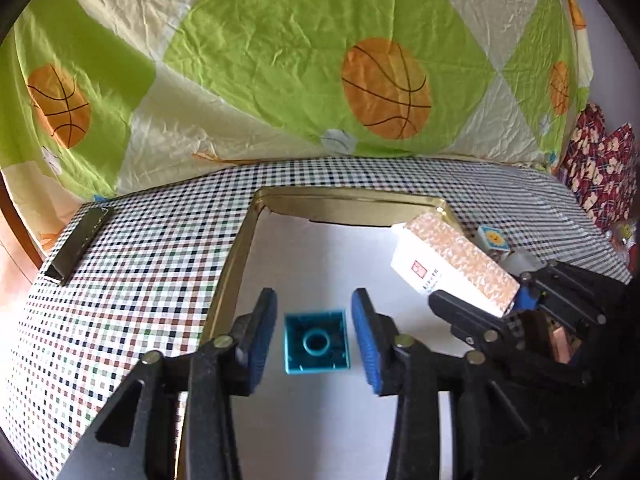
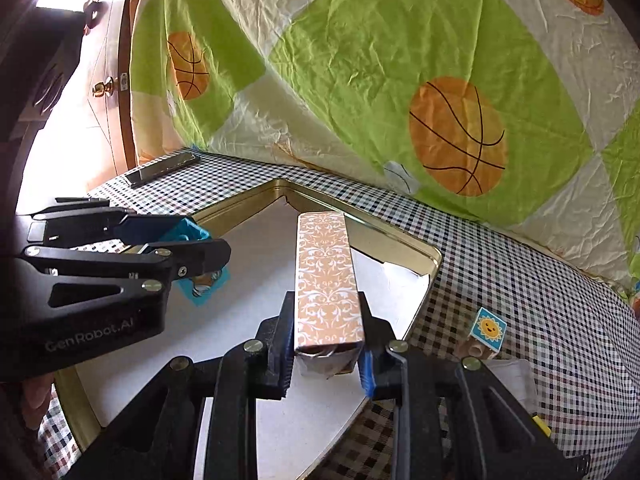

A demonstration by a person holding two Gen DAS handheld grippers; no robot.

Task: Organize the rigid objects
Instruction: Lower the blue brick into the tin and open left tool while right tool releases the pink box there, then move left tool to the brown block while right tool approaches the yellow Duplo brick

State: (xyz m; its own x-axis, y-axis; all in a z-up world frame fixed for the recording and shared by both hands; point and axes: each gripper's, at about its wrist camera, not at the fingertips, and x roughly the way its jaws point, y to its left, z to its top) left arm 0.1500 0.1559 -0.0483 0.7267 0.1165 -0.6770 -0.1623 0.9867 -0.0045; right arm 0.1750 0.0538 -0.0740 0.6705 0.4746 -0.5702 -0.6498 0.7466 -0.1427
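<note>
A gold-rimmed tray [image 1: 236, 264] with a white floor lies on the checked tablecloth. A teal building brick [image 1: 316, 340] lies in the tray, hollow side up, between the fingers of my left gripper [image 1: 314, 336], which is open around it without touching. In the right wrist view the brick [image 2: 192, 236] shows at my left gripper [image 2: 200, 252]. My right gripper [image 2: 326, 340] is shut on a long box with an orange and white floral pattern [image 2: 326, 276], held over the tray; it also shows in the left wrist view [image 1: 456, 260].
A small block with a sun face [image 2: 488, 330] stands on the cloth right of the tray, also in the left wrist view [image 1: 494, 238]. A dark flat bar [image 1: 80, 244] lies at the table's far left. A basketball-print sheet [image 1: 280, 60] hangs behind.
</note>
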